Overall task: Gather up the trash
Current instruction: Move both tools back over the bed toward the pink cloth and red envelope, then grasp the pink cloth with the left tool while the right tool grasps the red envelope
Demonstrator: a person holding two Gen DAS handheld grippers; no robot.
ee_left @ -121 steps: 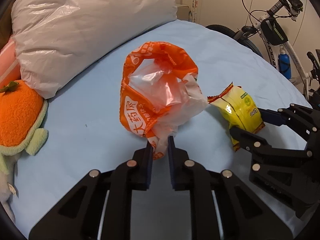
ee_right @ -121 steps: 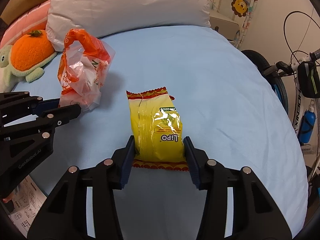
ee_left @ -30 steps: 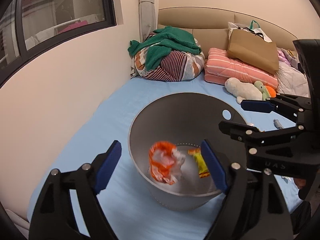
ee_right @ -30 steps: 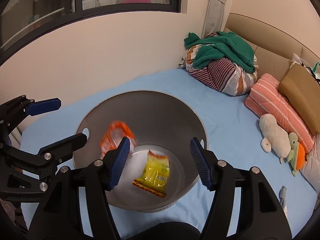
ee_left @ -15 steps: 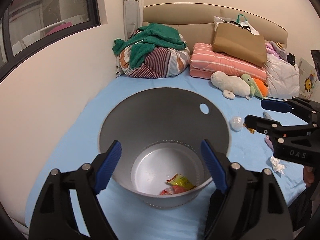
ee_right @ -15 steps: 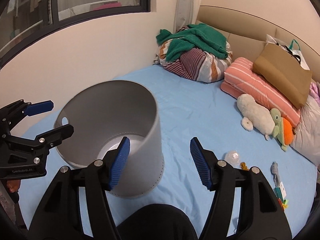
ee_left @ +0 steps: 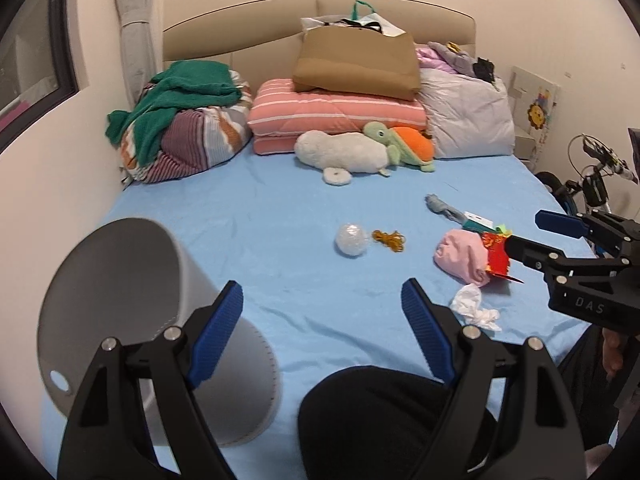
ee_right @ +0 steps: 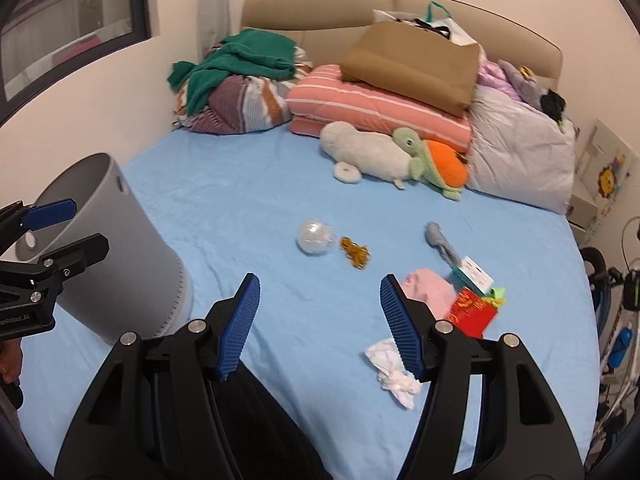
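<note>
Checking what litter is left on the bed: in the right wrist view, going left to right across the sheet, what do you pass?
Grey bin → clear crumpled ball → gold tangle → white tissue → red packet.

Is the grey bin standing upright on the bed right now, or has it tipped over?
Upright. The bin stands on its base on the blue sheet, with its open rim at the top. What is inside cannot be seen from either camera.

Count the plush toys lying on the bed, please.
2. A white plush toy lies in front of the pink striped quilt; a green-and-orange turtle toy lies right beside it, touching it. Others may be hidden behind the bedding.
</note>
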